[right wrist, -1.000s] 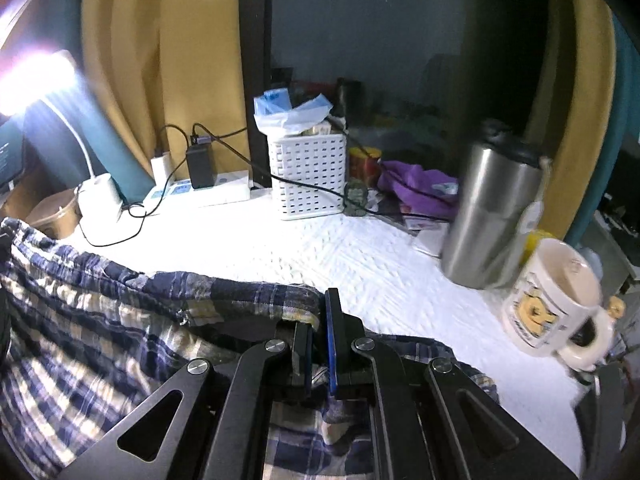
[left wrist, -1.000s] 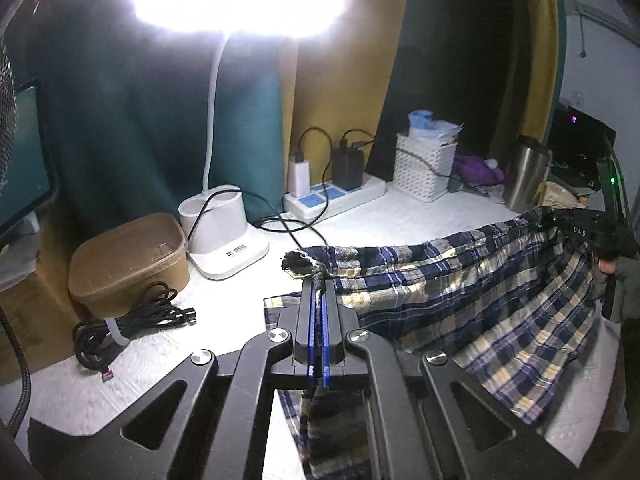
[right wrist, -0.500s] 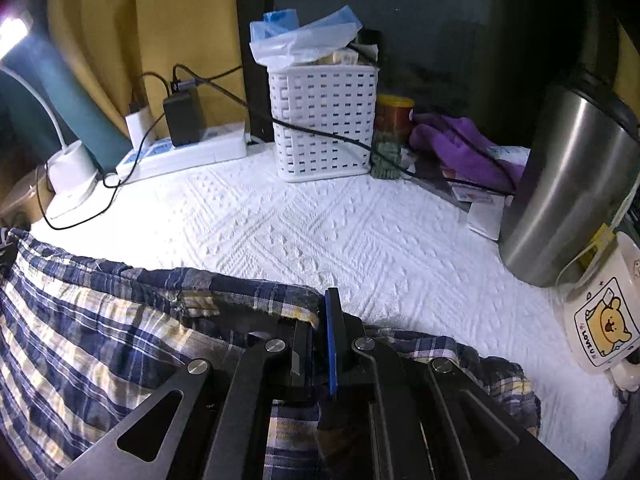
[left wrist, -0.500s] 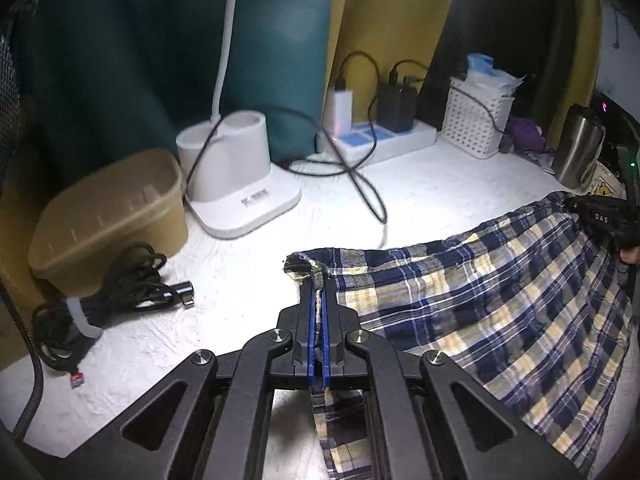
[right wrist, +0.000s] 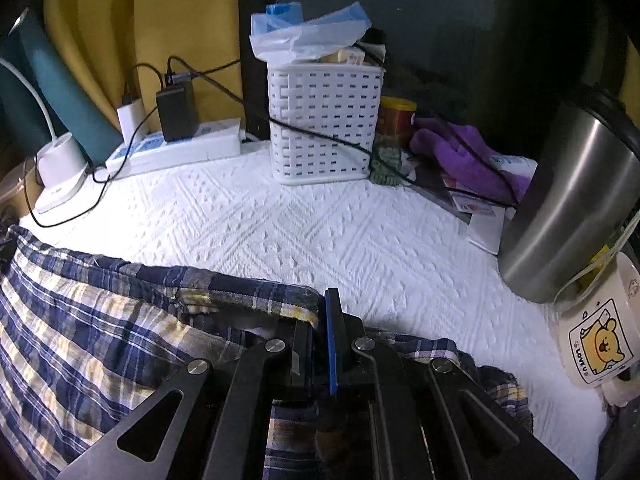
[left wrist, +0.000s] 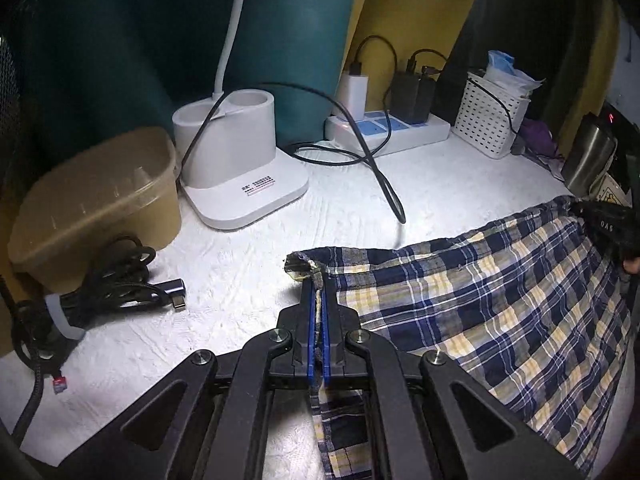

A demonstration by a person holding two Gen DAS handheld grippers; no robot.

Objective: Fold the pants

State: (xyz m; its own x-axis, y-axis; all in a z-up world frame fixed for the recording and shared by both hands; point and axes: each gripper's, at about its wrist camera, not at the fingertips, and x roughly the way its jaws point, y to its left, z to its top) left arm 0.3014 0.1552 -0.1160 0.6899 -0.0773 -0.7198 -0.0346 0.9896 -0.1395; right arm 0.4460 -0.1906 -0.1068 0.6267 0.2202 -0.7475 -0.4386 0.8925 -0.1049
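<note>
This looks like a home: a table [right wrist: 304,232] with white textured cover carries a desk lamp base [left wrist: 240,168], a power strip [left wrist: 388,132], a white basket [right wrist: 324,124], a cartoon mug [right wrist: 596,344], with curtains behind.

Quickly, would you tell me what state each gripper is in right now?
Left gripper: closed on the corner of the plaid pants.
Right gripper: closed on the opposite end of the same pants edge.

We see the pants [left wrist: 472,312], plaid in navy, white and pale yellow, stretched out sideways with their far hem pulled fairly straight, the rest sagging toward the near table edge over white cloth.
</note>
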